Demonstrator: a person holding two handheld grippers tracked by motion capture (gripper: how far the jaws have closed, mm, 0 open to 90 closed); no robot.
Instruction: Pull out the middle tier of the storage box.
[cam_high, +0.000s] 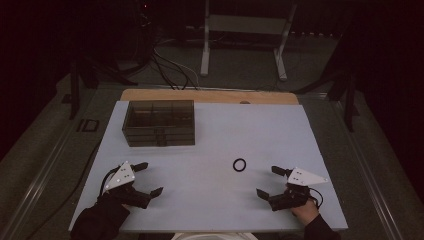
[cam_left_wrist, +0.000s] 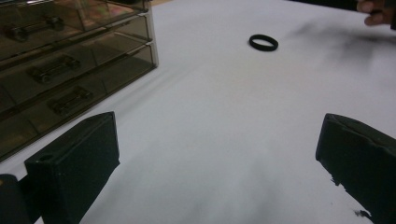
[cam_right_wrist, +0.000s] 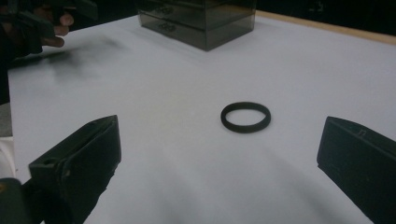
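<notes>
A small black ring lies flat on the pale table, right of centre. In the right gripper view the black ring rests a short way ahead of the jaws. My right gripper sits near the front right edge, open and empty, pointing left toward the ring. My left gripper is at the front left, open with nothing between its jaws. A smoky transparent drawer box stands at the back left; in the left gripper view the drawer box is ahead to the left and the ring far ahead.
A wooden strip runs along the table's far edge. Beyond it the dark floor holds cables and a white metal stand. The other hand's fingers show at the upper left of the right gripper view.
</notes>
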